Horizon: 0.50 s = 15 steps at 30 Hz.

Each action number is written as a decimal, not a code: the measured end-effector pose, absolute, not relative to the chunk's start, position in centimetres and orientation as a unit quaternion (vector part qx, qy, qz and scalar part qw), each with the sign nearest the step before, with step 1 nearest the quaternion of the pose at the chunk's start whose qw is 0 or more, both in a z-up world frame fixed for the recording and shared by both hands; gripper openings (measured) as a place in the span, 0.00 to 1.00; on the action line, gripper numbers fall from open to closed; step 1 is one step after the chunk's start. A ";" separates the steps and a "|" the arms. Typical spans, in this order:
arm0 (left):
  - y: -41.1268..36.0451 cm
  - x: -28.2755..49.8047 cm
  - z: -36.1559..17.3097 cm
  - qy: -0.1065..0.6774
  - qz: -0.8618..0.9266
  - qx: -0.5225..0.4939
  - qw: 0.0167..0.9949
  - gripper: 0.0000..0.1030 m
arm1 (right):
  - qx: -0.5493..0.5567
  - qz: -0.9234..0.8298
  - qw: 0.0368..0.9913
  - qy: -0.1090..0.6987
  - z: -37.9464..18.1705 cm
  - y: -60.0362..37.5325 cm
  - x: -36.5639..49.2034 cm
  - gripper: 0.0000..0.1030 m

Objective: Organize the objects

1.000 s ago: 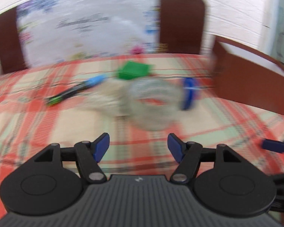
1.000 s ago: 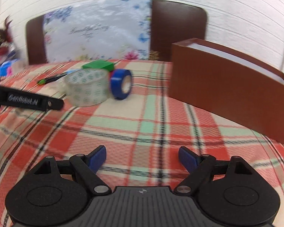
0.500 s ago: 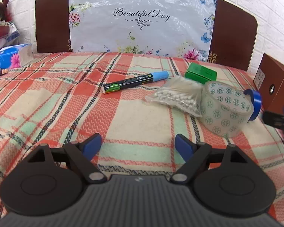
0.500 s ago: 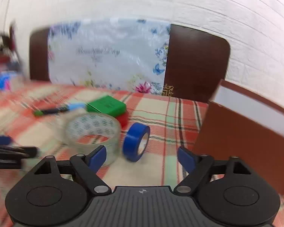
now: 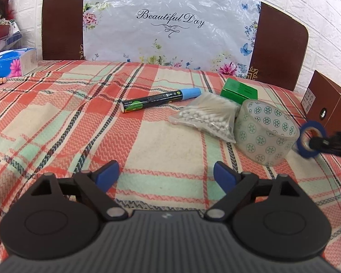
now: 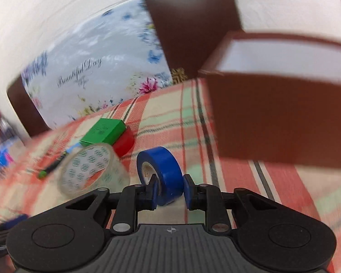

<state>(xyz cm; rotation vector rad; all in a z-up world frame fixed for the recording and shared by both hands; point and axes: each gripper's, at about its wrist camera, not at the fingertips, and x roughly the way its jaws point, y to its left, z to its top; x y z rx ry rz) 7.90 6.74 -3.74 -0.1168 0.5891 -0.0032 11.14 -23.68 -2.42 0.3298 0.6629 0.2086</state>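
Observation:
My right gripper (image 6: 169, 192) is shut on a blue tape roll (image 6: 162, 170) and holds it upright; the roll also shows at the right edge of the left wrist view (image 5: 310, 142). A clear patterned tape roll (image 5: 264, 132) lies beside it, also in the right wrist view (image 6: 91, 168). A bag of cotton swabs (image 5: 208, 117), a marker with a blue cap (image 5: 161, 100) and a green box (image 5: 238, 90) lie on the plaid tablecloth (image 5: 79, 122). My left gripper (image 5: 166, 175) is open and empty, low over the cloth in front of them.
A brown open box (image 6: 279, 104) stands on the right of the table. A red box (image 6: 125, 143) sits under the green box (image 6: 103, 132). A tissue pack (image 5: 12, 62) lies at the far left. A chair back with a floral cover (image 5: 170, 27) stands behind the table.
My right gripper moved in and closed on the blue tape roll, tilting as it did. My left gripper swung left and pulled back from the clear tape roll, staying open.

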 end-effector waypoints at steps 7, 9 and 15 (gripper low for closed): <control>6.3 8.0 -3.6 0.300 0.000 -0.041 0.953 0.90 | 0.197 0.032 0.926 0.322 -2.9 -30.0 2.3 0.75; 5.5 7.8 -3.3 0.308 -0.008 -0.024 0.951 0.88 | 0.130 -0.011 0.948 0.289 -2.4 -30.4 -0.3 0.77; -1.0 5.9 0.1 0.300 -0.141 -0.004 0.943 0.87 | 0.016 0.033 0.959 0.280 -3.4 -27.6 -2.8 0.81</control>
